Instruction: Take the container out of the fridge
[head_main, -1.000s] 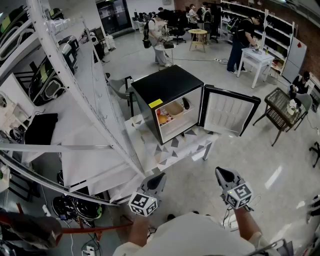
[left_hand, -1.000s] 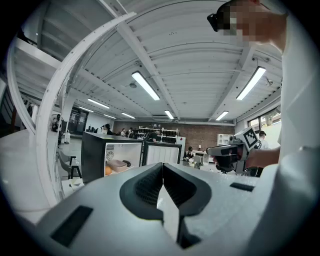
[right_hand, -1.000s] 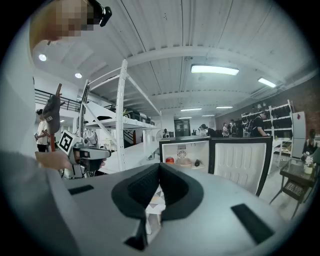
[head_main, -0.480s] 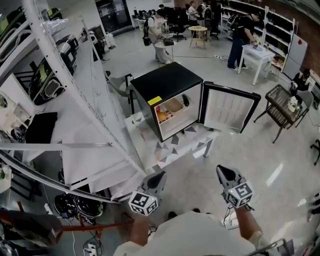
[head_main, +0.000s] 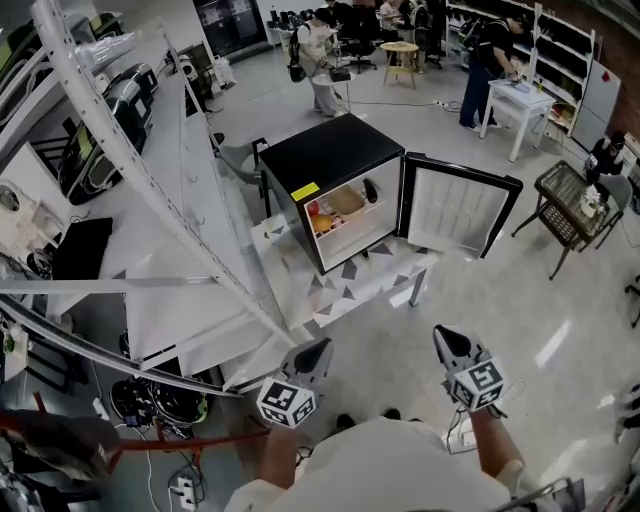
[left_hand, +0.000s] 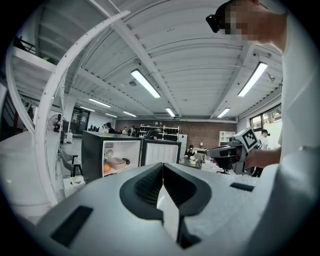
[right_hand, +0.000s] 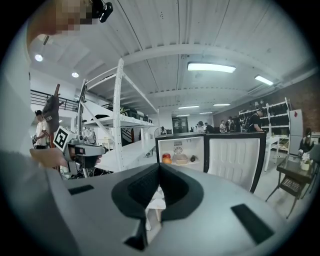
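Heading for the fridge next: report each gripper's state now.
Left gripper: shut, nothing held.
Right gripper: shut, nothing held.

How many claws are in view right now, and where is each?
2. The left claw is at the head view's lower left, the right claw at its lower right. Both are shut and empty, well apart from the open fridge. No others show.

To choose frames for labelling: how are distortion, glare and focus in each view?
Head view: wide-angle bending at the edges, fridge sharp, evenly lit. Left gripper view: fisheye with black corners, bright ceiling lamp, left gripper soft. Right gripper view: the same; fridge interior clear.
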